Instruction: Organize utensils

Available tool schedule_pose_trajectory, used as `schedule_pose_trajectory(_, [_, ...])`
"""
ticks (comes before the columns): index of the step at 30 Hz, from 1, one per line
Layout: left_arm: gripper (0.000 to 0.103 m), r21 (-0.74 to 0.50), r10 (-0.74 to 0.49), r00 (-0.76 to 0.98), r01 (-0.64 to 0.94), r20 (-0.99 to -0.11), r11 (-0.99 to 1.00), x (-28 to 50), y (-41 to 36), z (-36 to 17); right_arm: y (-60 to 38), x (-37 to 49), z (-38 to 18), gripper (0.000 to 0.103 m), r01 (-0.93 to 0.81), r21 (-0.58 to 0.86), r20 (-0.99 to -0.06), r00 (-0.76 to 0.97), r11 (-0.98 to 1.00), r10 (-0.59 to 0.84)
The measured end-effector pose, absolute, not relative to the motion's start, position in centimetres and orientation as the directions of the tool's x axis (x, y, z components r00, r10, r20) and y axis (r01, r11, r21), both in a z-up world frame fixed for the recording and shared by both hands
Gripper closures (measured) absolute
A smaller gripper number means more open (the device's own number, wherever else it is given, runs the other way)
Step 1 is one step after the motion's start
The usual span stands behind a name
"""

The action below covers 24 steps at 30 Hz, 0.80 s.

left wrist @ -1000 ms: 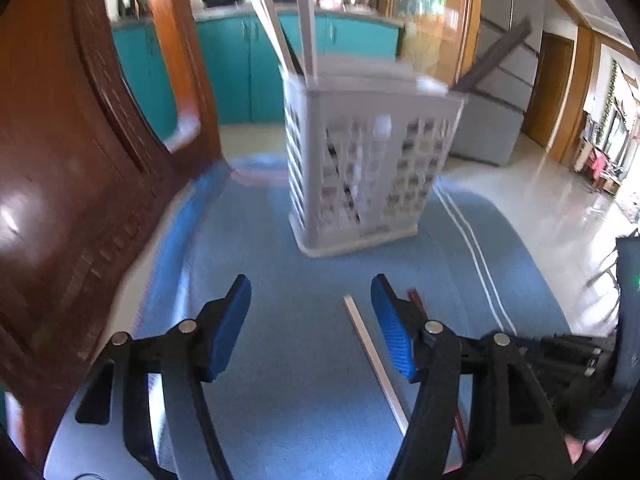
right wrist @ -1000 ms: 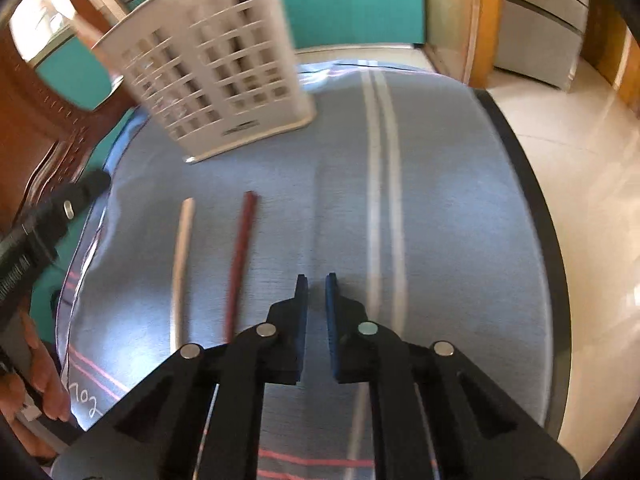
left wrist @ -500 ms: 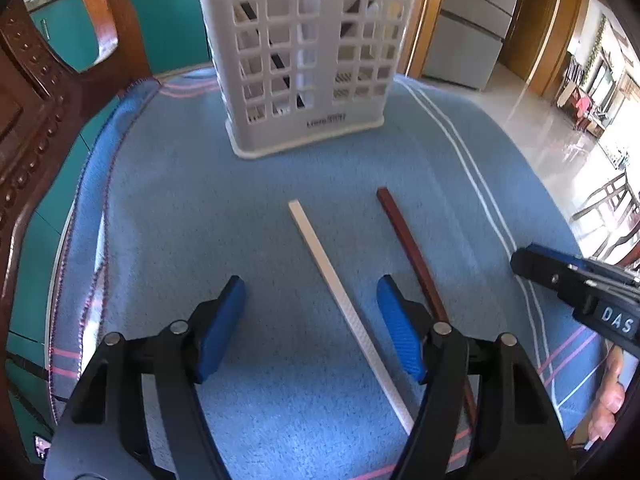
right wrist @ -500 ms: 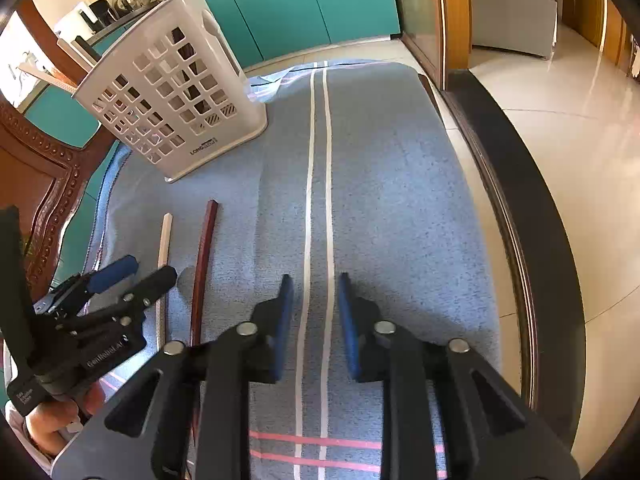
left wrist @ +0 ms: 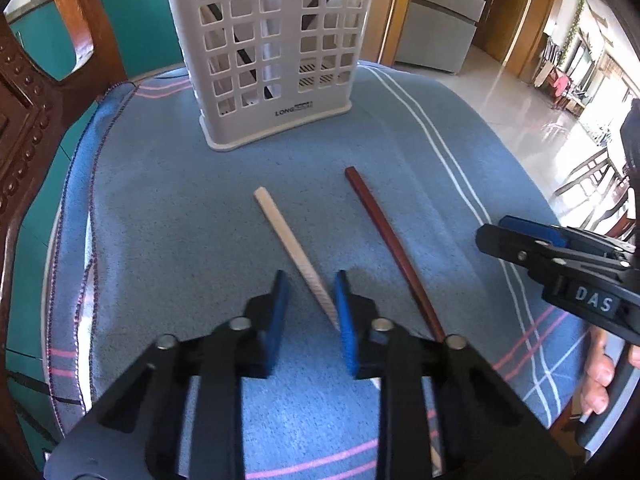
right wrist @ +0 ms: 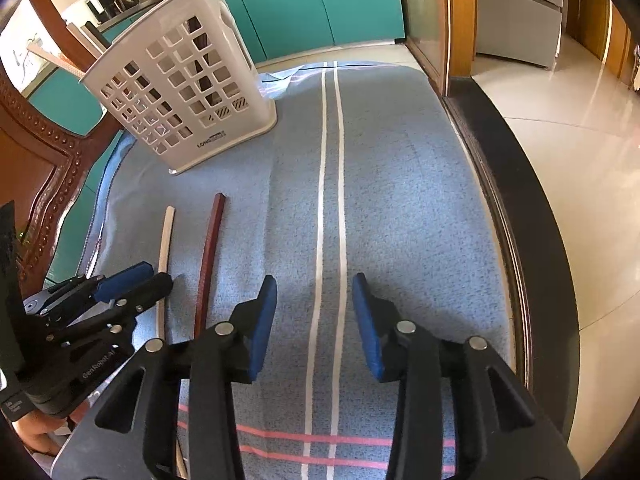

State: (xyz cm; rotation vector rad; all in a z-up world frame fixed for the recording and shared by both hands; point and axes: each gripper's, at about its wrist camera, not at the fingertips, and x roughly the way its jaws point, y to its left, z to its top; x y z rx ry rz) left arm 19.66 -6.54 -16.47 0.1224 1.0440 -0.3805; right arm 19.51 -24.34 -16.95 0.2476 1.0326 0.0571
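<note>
Change since half a second ago: the left tool (left wrist: pixel 308 304) has narrowed its jaws and moved in over the white chopstick (left wrist: pixel 288 240); the right tool (right wrist: pixel 314 316) has spread its jaws.

Item 1, left tool. Jaws partly closed, straddling the lower part of the white chopstick. The right-hand pad (left wrist: pixel 344 320) looks to be touching the stick and the other stands clear of it, so nothing is gripped yet.

Item 2, right tool. Jaws wide, holding nothing, hovering over the white stripes of the cloth (right wrist: pixel 400 200), beside the left tool and well apart from both sticks.

Item 3, white chopstick. Flat on the blue cloth that covers the desk (right wrist: pixel 532 216), thick end pointing toward the basket (left wrist: pixel 276 52).

Item 4, dark red chopstick (left wrist: pixel 384 232). Flat on the cloth just beside the white one, on its right, and not touching it.

Item 5, basket. White, slotted, upright at the far side of the cloth, with several sticks already standing inside.

Step in hand, by judgement: pinching the white chopstick to carry it to the basket; two sticks remain out.

Next move, by judgement: close the left jaws fully and squarely on the thin stick, lift it off the cloth, tip it upright and drop it through the basket's open top. A skewed pinch could roll the stick out sideways.
</note>
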Motion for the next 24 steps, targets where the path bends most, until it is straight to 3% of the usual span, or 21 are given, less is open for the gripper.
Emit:
schedule_pose_trajectory(7, [0.08, -0.091, -0.233, 0.456, 0.312, -0.859, 0.946, 19.1, -4.5, -15.6, -23.6, 19.6, -16.7, 0.062, 0.046, 0.217, -0.844, 0.51, 0.975, 0.164])
schedule_pose_trajectory(10, [0.065, -0.106, -0.231, 0.468, 0.277, -0.853, 0.955, 19.3, -3.5, -15.2, -22.6, 19.9, -16.2, 0.062, 0.016, 0.216, -0.833, 0.524, 0.976, 0.176])
schedule_pose_trajectory(24, [0.056, -0.118, -0.177, 0.486, 0.149, -0.856, 0.982, 19.6, -0.3, -14.9, -16.1, 21.9, -16.8, 0.062, -0.165, 0.148, -0.845, 0.491, 0.975, 0.211])
